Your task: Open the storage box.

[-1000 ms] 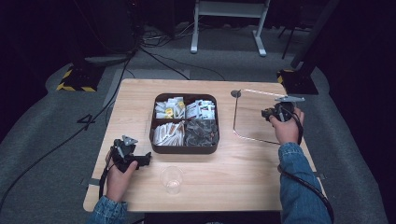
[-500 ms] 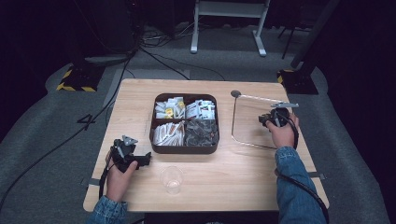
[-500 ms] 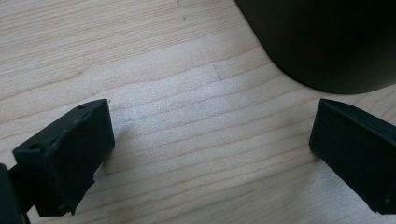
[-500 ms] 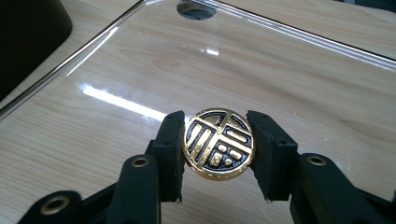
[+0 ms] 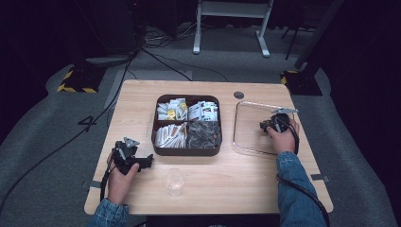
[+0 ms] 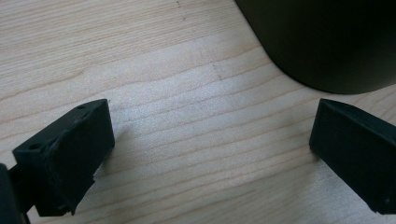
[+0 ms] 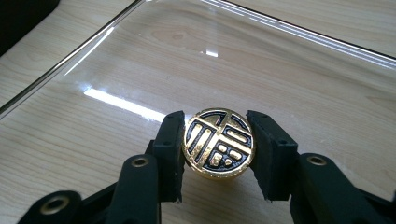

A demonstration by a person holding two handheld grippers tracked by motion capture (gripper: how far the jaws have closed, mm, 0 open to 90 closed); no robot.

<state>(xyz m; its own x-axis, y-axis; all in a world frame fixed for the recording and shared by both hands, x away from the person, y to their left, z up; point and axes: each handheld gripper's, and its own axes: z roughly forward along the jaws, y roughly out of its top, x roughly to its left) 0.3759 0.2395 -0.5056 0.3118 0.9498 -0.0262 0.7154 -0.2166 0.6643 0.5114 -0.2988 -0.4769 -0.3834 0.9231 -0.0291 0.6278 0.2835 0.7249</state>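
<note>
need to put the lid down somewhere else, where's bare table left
Bare wood runs along the far edge behind the compartment box, and across the near edge between the clear cup and the right forearm. Crowded: the clear lid under the right gripper, and around the left gripper.

The bench (image 5: 227, 189) is pale wood with a matt, visibly grained surface. The lid (image 7: 289, 70) is clear, glossy plastic or glass; its knob (image 7: 218, 143) is polished gold-coloured metal with black inlay. The fingers (image 7: 170, 149) are matt black plastic. The tray (image 5: 187, 150) is dark and smooth.
</note>
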